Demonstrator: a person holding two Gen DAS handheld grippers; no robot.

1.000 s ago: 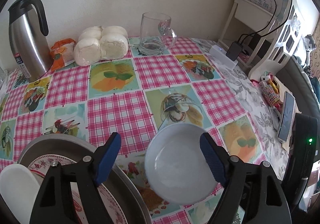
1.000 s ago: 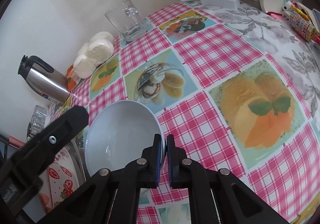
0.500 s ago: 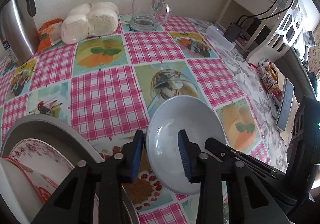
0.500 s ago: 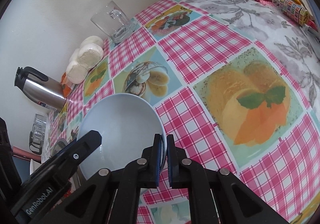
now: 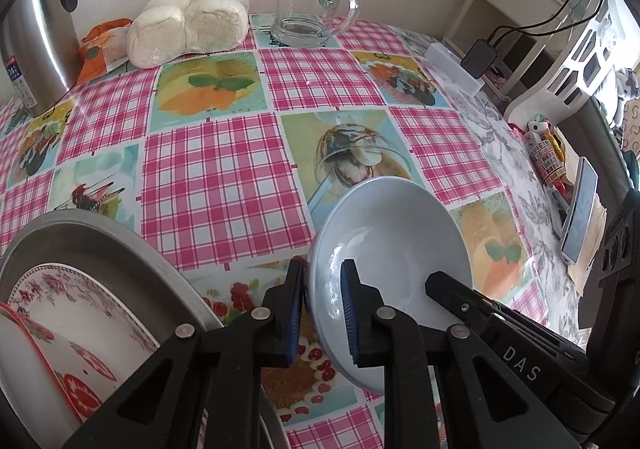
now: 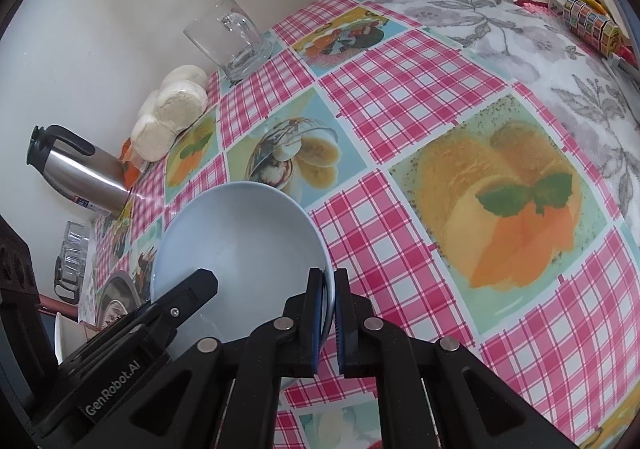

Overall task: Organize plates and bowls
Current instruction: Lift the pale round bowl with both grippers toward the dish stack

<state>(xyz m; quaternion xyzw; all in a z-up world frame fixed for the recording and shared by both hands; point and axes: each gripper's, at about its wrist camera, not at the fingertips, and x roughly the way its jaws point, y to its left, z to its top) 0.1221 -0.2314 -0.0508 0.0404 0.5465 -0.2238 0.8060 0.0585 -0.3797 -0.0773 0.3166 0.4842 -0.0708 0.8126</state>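
A checked pink tablecloth (image 5: pixel 224 185) with fruit pictures covers the table. At 8 o'clock in the left wrist view, a metal basin (image 5: pixel 80 237) holds a floral plate (image 5: pixel 80 313). The pale blue bowl (image 5: pixel 392 249), plain, glossy and empty, sits tilted above the cloth at 5 o'clock. The left gripper (image 5: pixel 320 313) is clenched on its near-left rim, and the right gripper (image 6: pixel 329 313) is clamped on the opposite rim. A glass mug (image 5: pixel 312 9) stands at 12 o'clock.
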